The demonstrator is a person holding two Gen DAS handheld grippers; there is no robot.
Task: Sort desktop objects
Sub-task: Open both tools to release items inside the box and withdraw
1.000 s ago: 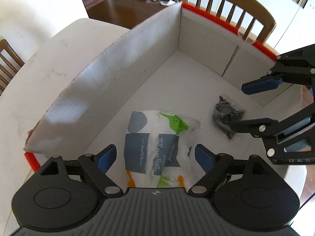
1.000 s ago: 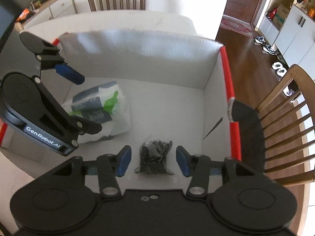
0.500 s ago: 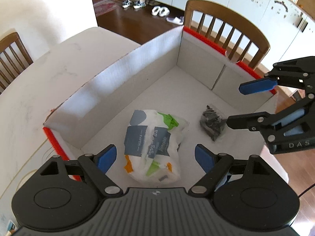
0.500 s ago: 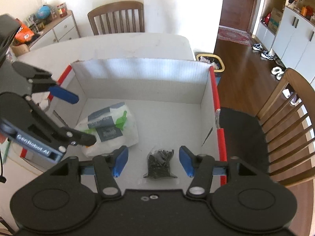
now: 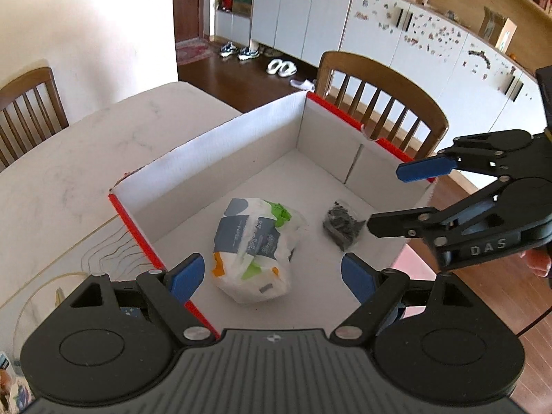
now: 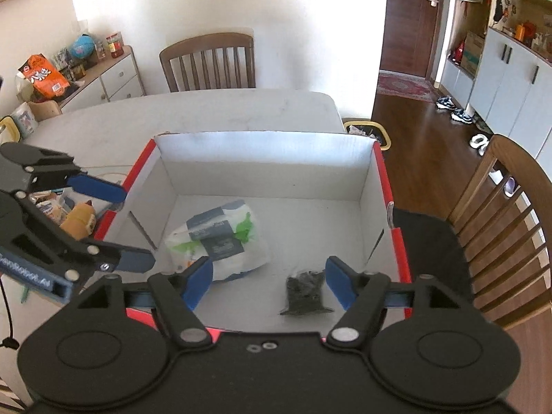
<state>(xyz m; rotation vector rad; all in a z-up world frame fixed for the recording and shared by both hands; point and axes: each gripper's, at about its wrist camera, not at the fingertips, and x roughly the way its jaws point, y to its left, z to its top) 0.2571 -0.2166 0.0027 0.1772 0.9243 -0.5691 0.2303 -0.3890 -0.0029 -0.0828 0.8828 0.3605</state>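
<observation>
A white cardboard box (image 5: 220, 158) with red rims sits on the pale tabletop (image 5: 69, 158), close to the edge by a wooden chair (image 5: 383, 103). Inside it lie two things, near each other but not touching — a white tissue pack (image 5: 255, 248) printed in grey-blue, green and orange, and a small dark bag (image 5: 341, 224) nearer the box wall on the chair's side. The left gripper (image 5: 272, 276) hangs above the box with its fingers wide apart and nothing between them. The right gripper (image 6: 269, 279) hovers above the dark bag; its fingers have just been opening — they stand wide, clear of the bag. Outside the box, by its left wall, a few small items (image 6: 74, 215) rest on the tabletop.
</observation>
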